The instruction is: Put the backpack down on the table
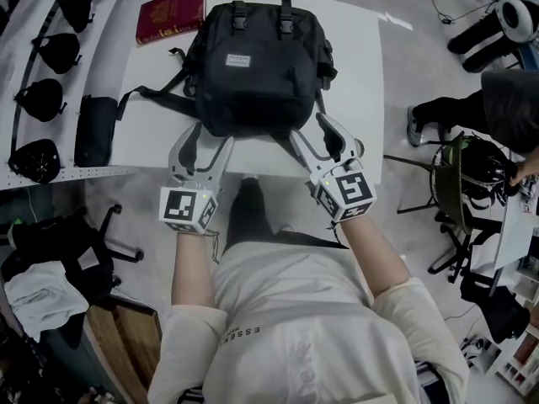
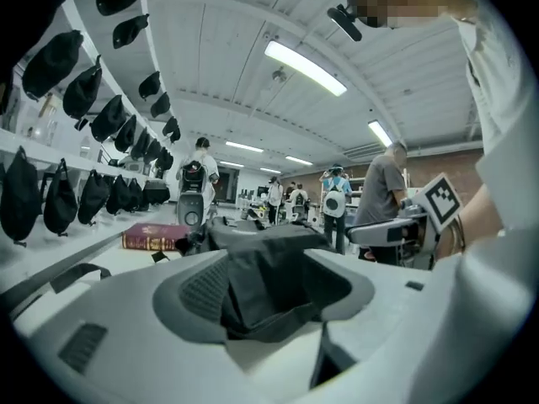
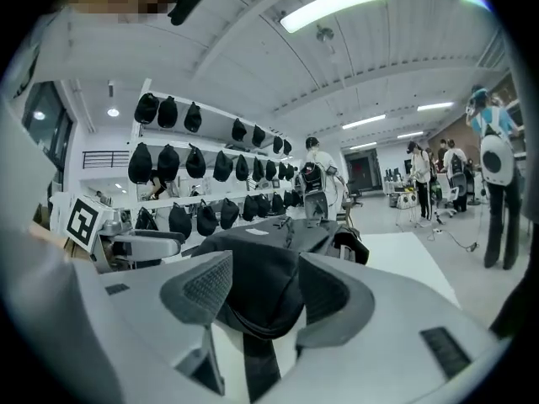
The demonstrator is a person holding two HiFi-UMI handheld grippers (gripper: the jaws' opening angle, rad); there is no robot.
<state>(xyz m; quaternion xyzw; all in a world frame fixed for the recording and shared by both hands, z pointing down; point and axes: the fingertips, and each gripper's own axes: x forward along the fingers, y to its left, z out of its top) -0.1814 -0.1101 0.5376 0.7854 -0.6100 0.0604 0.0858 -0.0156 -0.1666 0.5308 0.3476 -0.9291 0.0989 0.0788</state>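
**Backpack down on table, both claws released**

Far left of frame: rack of black caps (image 1: 38, 95), with a black pouch (image 1: 95, 130) just beside the table's (image 1: 362, 99) left edge. Upper left corner of the table: red book (image 1: 171, 13), lying flat, close to the backpack's top corner.

Lower left of centre: left gripper (image 1: 204, 141), jaws spread wide at the backpack's near edge. In the left gripper view, dark fabric sits loosely between the pads (image 2: 202, 289). No pinch visible, so released.

Top centre: backpack (image 1: 253, 66) resting flat on the white table, label panel facing up. One strap trailing out to the left, others running toward the bottom of frame.

Lower right of centre: right gripper (image 1: 313, 133), jaws likewise wide apart. In the right gripper view, backpack edge and a strap between the pads (image 3: 206, 289), not clamped. Released too.

Right edge: a bystander's legs and a black chair (image 1: 459, 183), well apart from the table.
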